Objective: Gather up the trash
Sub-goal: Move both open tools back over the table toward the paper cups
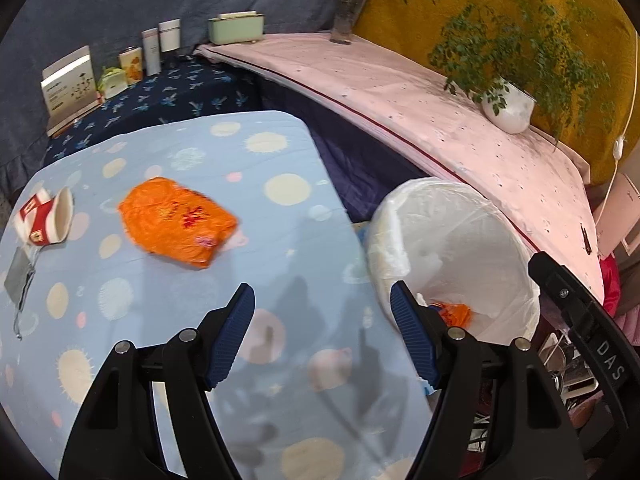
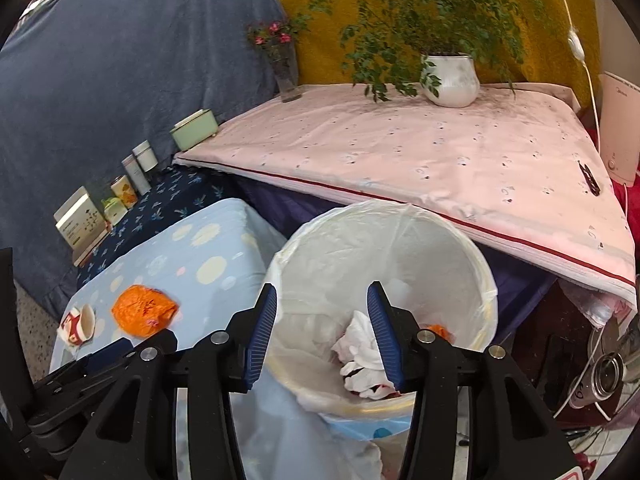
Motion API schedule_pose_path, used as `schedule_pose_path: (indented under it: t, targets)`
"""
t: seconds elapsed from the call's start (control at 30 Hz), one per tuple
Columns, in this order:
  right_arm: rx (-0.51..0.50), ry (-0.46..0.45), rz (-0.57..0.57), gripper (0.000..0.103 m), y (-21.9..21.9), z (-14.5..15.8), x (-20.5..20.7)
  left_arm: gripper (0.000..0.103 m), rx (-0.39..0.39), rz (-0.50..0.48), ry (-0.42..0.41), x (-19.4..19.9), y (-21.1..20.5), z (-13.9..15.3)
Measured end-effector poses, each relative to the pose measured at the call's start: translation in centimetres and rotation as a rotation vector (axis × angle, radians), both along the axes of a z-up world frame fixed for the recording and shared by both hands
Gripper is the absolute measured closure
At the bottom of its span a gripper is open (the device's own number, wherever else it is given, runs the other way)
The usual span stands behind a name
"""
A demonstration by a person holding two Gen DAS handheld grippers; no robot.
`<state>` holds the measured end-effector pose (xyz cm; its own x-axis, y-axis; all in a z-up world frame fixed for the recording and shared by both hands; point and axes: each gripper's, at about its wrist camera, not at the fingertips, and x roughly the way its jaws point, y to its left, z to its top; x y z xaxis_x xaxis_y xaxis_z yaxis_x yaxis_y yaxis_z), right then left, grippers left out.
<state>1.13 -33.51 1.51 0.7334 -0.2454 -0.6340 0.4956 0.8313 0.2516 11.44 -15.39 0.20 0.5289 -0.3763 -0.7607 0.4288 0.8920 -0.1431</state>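
Both tools are released: my left tool (image 1: 322, 334) hangs over bare worktop (image 1: 280, 240) near its edge, the orange wrapper (image 1: 178, 222) at 11 o'clock. Only my right tool (image 2: 322, 334), above the lined bin (image 2: 400, 240), shows crumpled tissue (image 2: 360, 344) inside; a paper cup (image 1: 44, 220) lies tipped at 10 o'clock.

Black grippers (image 1: 322, 312), ribbed blue pads (image 2: 262, 336)

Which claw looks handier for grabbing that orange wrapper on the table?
Left. The left claw is open over the table, facing the orange wrapper. The right claw hangs over the bin.
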Motion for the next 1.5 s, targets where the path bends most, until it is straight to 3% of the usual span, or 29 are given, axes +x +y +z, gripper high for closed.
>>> schedule_pose_path:
  t: [0.53,0.93,1.5]
  targets:
    - [-0.048,0.012,0.167,0.046,9.9,1.5,2.0,0.035,0.013,0.194,-0.022,0.4,11.6,0.4]
    - [-0.041,0.061,0.256,0.046,16.1,0.6,4.1,0.033,0.026,0.318,-0.015,0.3,20.0,0.1]
    - [-0.096,0.14,0.307,0.046,21.9,-0.4,4.9,0.03,0.006,0.394,0.031,0.0,26.7,-1.5]
